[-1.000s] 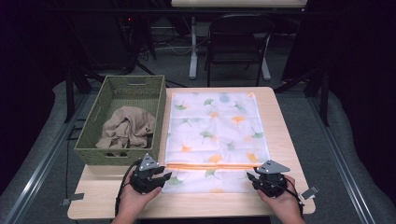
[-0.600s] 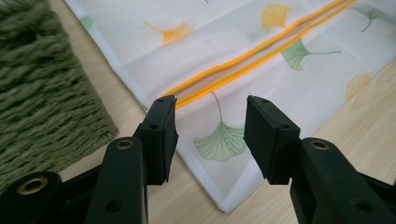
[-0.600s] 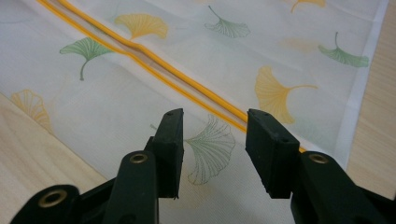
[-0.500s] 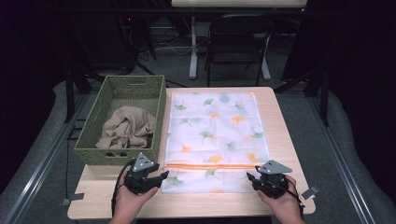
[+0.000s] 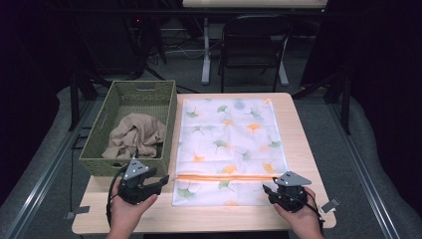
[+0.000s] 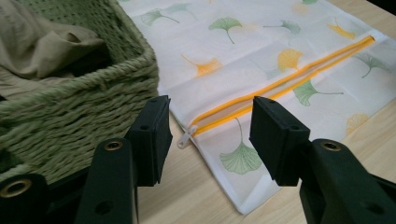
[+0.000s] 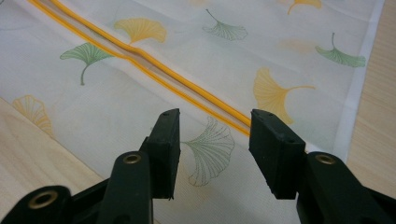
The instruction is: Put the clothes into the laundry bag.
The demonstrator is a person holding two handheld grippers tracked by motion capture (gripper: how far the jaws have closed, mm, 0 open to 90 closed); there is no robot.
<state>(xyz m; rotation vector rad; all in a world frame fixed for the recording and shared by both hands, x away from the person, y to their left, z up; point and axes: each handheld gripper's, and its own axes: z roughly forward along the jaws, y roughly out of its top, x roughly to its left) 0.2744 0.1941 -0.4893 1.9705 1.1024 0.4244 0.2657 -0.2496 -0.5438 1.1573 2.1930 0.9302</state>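
High view: flat translucent leaf-print bag [image 5: 230, 144] beside woven basket [image 5: 130, 127].

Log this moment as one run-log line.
left gripper: jaws just opening, nothing between | right gripper: jaws just opening, nothing between | laundry bag: flat on table, zipper open | basket: holds beige cloth

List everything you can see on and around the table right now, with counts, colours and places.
Bag: one, white mesh with green and yellow leaf print, flat on table centre.
Zipper: one, orange, across the bag near its front edge, unzipped.
Basket: one, green woven, left of bag.
Cloth: one, beige, crumpled in basket.
Table: one, light wood.
Chair: one, black, behind table.
Left gripper: black, open, at the zipper's left end.
Right gripper: black, open, over the bag's front right corner.
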